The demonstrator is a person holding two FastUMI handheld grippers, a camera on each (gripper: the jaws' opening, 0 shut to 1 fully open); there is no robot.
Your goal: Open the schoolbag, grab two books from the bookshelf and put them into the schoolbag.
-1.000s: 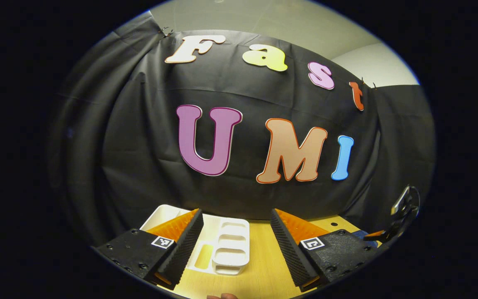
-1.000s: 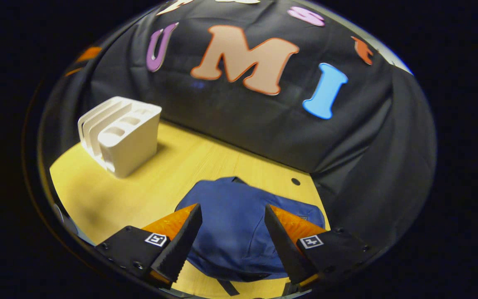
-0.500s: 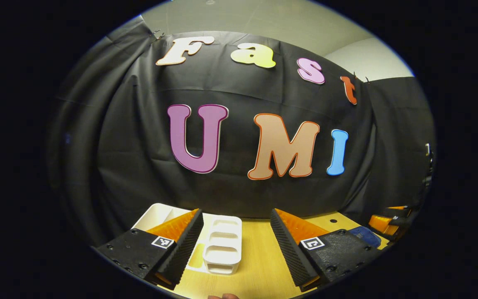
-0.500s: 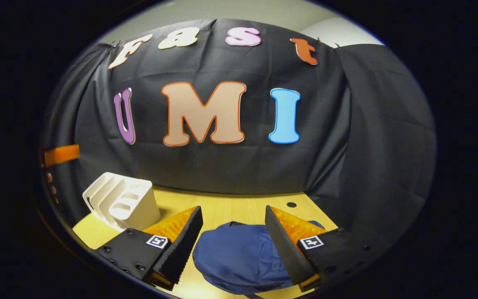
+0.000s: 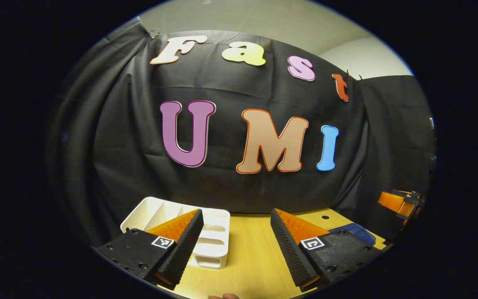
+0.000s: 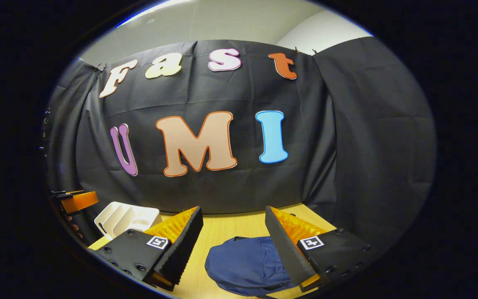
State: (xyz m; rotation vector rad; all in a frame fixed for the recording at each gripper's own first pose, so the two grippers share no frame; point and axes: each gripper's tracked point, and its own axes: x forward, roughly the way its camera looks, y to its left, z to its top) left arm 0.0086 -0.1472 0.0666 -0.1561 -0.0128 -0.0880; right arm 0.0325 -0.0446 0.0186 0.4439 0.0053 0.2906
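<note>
A pale wooden worktop (image 5: 247, 253) runs up to a black cloth wall (image 5: 110, 166) that hangs in folds across the back and wraps round both sides of the booth. Above the cloth, at 12 o'clock in both views, a plain off-white ceiling (image 6: 222, 20) meets a lighter wall. A small dark hole (image 5: 325, 217) sits in the worktop near the cloth.

In the left gripper view, the left gripper (image 5: 236, 222) hangs above the worktop with its fingers spread wide apart and nothing between them. A white bookshelf (image 5: 206, 238) with several slots stands at 7 o'clock, partly behind one finger; no books can be made out in it. At 4 o'clock a corner of the blue schoolbag (image 5: 357, 232) lies on the worktop, and the right gripper (image 5: 401, 202) shows at the 3 o'clock edge.

In the right gripper view, the right gripper (image 6: 233, 218) is likewise wide open and empty. The schoolbag (image 6: 245, 265) lies flat on the worktop at 6 o'clock, between and below the fingers. The bookshelf (image 6: 125, 216) stands at 8 o'clock.
</note>
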